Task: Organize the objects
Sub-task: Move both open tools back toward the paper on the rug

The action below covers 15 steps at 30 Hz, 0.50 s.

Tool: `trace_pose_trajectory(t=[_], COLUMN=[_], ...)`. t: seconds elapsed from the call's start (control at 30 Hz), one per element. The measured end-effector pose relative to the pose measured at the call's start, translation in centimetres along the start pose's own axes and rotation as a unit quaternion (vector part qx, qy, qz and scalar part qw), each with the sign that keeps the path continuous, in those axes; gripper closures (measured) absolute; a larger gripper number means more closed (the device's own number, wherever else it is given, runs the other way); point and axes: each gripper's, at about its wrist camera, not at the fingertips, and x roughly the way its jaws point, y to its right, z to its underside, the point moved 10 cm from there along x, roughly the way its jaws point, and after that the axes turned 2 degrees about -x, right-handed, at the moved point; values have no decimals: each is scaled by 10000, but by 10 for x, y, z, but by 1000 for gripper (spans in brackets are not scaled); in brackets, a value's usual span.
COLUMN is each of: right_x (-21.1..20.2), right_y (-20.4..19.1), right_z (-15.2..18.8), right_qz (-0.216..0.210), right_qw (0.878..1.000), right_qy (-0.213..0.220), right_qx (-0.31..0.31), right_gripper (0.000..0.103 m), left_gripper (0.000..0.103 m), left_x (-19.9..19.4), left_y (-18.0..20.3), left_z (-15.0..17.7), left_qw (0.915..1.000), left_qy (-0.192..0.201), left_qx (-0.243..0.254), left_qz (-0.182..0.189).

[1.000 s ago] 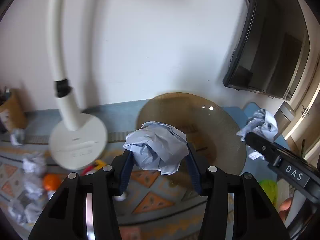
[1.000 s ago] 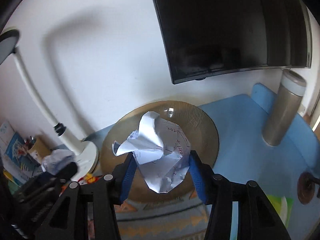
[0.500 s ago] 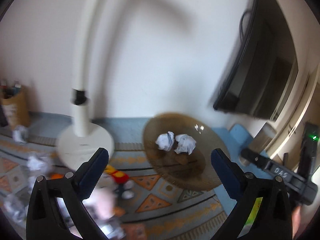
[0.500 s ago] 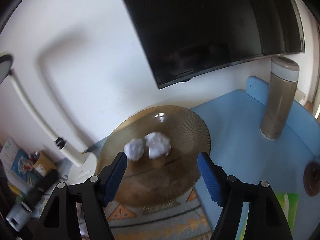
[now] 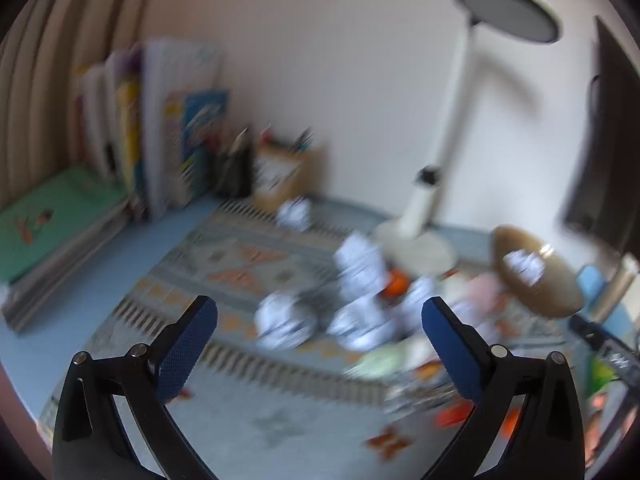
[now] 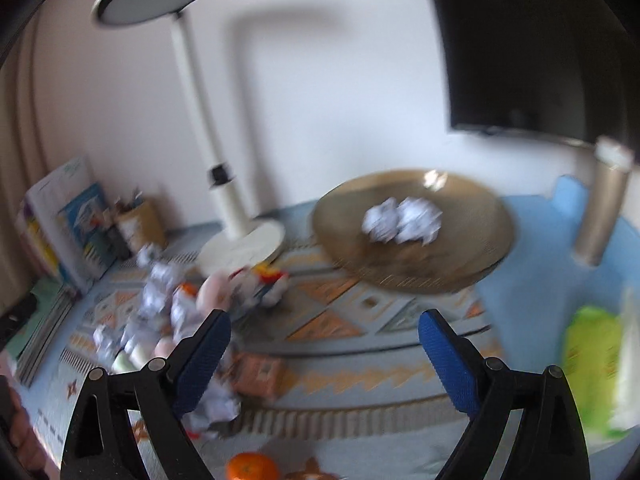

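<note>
Basically both frames are motion-blurred. Patterned rug point(image 6: 360, 360) covers the desk, dark monitor point(image 6: 528, 48) on the wall, white desk lamp point(image 6: 224, 200) beside the brown glass plate point(image 6: 460, 272). Two crumpled paper balls point(image 6: 402, 220) lie touching on the plate's middle. More paper balls point(image 5: 356, 292) sit clustered on the rug near the lamp base, among small toys. Books point(image 5: 160, 128) stand far left; tumbler point(image 6: 600, 208) right of plate. An orange point(image 6: 252, 466) at bottom edge. Left gripper point(image 5: 320, 344) jaws wide, holding nothing. Right gripper point(image 6: 324, 350) also spread wide, nothing between.
</note>
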Motion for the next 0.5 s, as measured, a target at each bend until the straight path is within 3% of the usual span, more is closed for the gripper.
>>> trace_pose_trajectory(t=[0.1, 0.2, 0.4, 0.5], right_x=[15, 29, 48, 53], right_y=[-13, -12, -5, -8], right_z=[23, 38, 50, 52], right_qz=[-259, -272, -314, -279], right_qw=[9996, 9994, 9981, 9976], right_qy=[-32, -194, -514, -635], right_qx=[-92, -50, 102, 54], right_gripper=[9, 9, 9, 9], left_gripper=[1, 1, 1, 1], left_x=[23, 41, 64, 66], left_y=[-34, -51, -60, -61], left_z=[23, 34, 50, 51], left_qw=[9991, 9985, 9944, 9931], left_qy=[-114, -208, -814, -830], left_qx=[-29, -222, -669, -833], left_qz=[-412, -458, -40, 20])
